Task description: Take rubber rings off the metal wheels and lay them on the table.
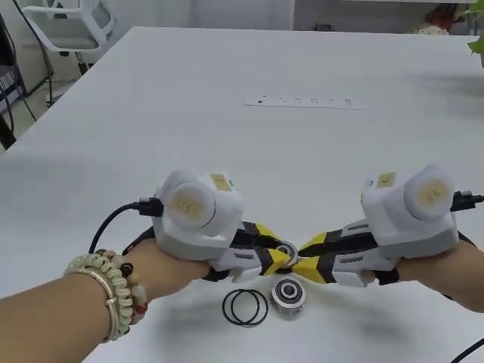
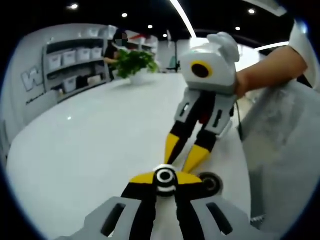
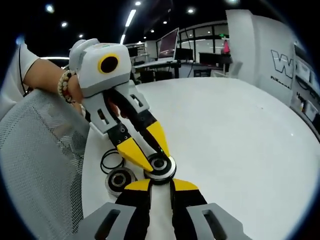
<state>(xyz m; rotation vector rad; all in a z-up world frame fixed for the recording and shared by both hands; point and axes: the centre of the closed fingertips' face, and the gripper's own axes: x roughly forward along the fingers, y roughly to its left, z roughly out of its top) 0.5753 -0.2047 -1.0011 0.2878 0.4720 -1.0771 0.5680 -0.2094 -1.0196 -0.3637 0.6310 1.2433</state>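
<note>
Left gripper (image 1: 272,257) clamps a small metal wheel (image 1: 286,250) between its yellow jaw tips, above the white table (image 1: 227,151). Right gripper (image 1: 306,255) meets it tip to tip, its jaws at the wheel's rim; whether they pinch anything I cannot tell. Just below the tips a second metal wheel (image 1: 288,291) lies flat on the table, with two overlapping black rubber rings (image 1: 244,307) just beside it, on the left gripper's side.

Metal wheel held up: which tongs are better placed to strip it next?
Right. The left tongs are shut on the small round metal wheel, steadying it; the right tongs sit open at its rim, free to pull.
</note>
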